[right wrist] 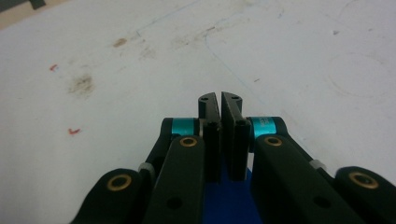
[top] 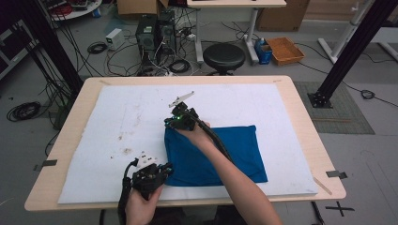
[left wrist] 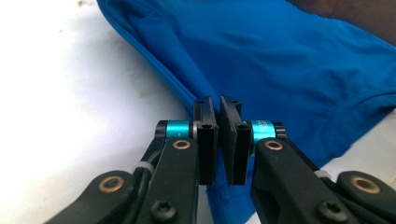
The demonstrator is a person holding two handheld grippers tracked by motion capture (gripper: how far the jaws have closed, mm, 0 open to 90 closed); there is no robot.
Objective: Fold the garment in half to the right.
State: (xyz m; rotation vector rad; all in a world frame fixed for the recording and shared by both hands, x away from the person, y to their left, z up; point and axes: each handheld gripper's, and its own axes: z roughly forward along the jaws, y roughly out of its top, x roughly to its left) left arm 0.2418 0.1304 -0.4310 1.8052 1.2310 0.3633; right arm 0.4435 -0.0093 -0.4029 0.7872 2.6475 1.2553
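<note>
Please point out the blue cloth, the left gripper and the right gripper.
blue cloth (top: 234, 154): high view, middle of the fabric.
left gripper (left wrist: 219, 108): left gripper view, between the jaw tips.
right gripper (right wrist: 219, 99): right gripper view, between the jaw tips.

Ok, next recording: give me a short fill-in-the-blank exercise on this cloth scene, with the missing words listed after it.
1. The folded cloth on the white mat is ____ in colour.
2. The left gripper is shut on the cloth's near-____ corner, as the high view shows it.
3. The right gripper is at the cloth's ____-left corner in the high view.
4. Beyond the table, a round black ____ stands on the floor.

Missing words: blue; left; far; stool
</note>
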